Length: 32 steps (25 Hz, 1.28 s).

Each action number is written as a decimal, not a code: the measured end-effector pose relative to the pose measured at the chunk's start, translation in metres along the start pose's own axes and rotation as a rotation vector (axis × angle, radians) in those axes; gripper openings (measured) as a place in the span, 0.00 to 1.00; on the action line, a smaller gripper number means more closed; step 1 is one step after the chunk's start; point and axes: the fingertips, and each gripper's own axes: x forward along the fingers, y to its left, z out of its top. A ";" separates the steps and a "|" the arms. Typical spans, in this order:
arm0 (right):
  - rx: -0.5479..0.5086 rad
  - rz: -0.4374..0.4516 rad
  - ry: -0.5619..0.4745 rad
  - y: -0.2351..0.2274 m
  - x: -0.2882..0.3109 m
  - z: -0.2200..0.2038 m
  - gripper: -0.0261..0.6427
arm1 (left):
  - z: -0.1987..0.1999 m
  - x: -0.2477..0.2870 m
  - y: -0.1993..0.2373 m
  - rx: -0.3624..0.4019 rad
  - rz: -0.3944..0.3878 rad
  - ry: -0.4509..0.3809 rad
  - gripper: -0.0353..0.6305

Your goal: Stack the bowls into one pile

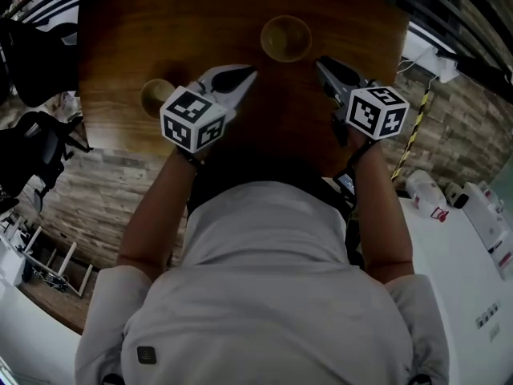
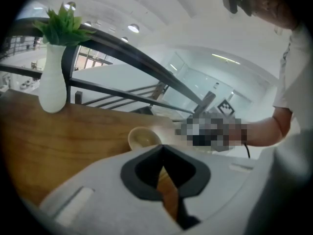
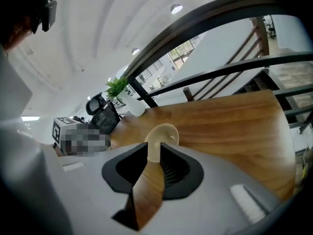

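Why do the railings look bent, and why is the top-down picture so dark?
Head view: dim overall, with the wooden table and the bowl murky and the edges bulging outward. Left gripper view: the wide lens bows the black railing, the corners go black and the bright background is washed out. Right gripper view: the railing curves the same way.
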 end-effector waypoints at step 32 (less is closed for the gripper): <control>0.027 -0.080 0.109 -0.061 0.065 -0.015 0.06 | -0.019 0.041 0.034 -0.067 -0.012 0.037 0.06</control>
